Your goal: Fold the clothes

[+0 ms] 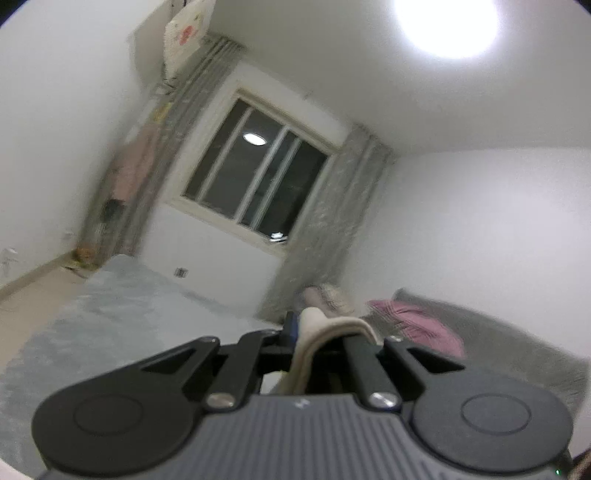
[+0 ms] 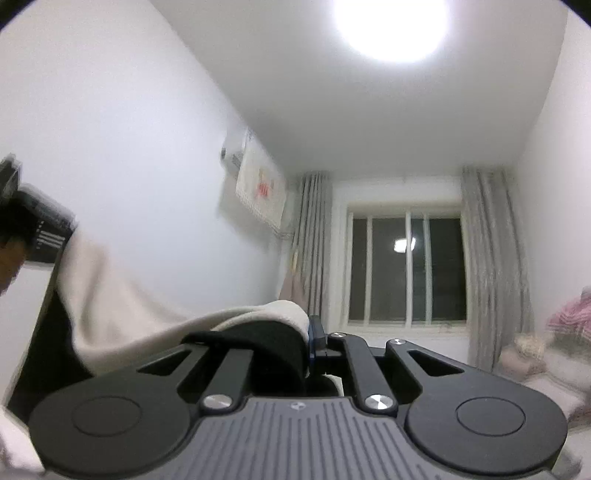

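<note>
Left gripper (image 1: 317,328) clamped on a fold of the cream garment (image 1: 314,343), cloth bunched between the fingers and trailing back under the body. Right gripper (image 2: 314,338) clamped on the same garment, cream with a black part, draped over its left finger and stretching left toward the other gripper at frame edge. Both raised, pointing at the window (image 2: 406,269) with grey curtains (image 2: 491,266). Pink cloth (image 1: 417,325) on the grey surface to the right. Ceiling lamp (image 2: 391,26) on.
</note>
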`<state>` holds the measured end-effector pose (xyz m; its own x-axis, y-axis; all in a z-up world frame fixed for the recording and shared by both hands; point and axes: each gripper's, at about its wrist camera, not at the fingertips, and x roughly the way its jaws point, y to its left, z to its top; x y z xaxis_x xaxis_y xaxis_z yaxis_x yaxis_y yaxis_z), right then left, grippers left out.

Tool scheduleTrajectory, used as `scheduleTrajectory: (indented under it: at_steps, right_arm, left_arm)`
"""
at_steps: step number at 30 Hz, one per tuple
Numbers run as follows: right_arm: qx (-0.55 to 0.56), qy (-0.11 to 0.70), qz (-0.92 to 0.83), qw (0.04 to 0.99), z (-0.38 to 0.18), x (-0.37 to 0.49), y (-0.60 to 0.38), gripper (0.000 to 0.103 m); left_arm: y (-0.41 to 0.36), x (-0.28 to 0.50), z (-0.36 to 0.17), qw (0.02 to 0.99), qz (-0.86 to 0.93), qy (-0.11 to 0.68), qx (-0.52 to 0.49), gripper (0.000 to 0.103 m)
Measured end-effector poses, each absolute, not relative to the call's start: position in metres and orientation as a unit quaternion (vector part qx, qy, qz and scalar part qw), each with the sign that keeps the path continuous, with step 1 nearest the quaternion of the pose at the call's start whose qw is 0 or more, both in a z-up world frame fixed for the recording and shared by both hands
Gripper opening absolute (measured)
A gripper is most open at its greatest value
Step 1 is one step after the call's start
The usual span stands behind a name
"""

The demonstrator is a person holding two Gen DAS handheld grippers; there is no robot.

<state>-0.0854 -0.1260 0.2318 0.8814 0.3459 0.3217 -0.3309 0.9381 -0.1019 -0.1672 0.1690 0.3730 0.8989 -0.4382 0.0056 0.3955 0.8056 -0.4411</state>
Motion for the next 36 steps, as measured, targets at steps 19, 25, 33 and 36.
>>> scheduleTrajectory:
  at_steps: [19,25,33,36]
  right_arm:
    - [-0.043,0.3,0.054,0.951,0.039,0.151,-0.11,0.018]
    - [-0.01,0.252,0.082,0.964,0.067,0.141,-0.13,0.054]
    - [-0.02,0.289,0.109,0.951,0.056,0.121,-0.144,0.054]
    - [-0.017,0.3,0.117,0.947,0.056,0.116,-0.15,0.054]
  left_arm:
    - [0.151,0.001,0.103,0.927,-0.089,0.324,-0.169,0.068]
    - [0.1,-0.026,0.103,0.936,-0.165,0.302,-0.079,0.085]
    - [-0.014,-0.039,0.068,0.911,-0.232,0.311,0.14,0.085]
    - [-0.032,-0.038,0.06,0.903,-0.228,0.318,0.178,0.072]
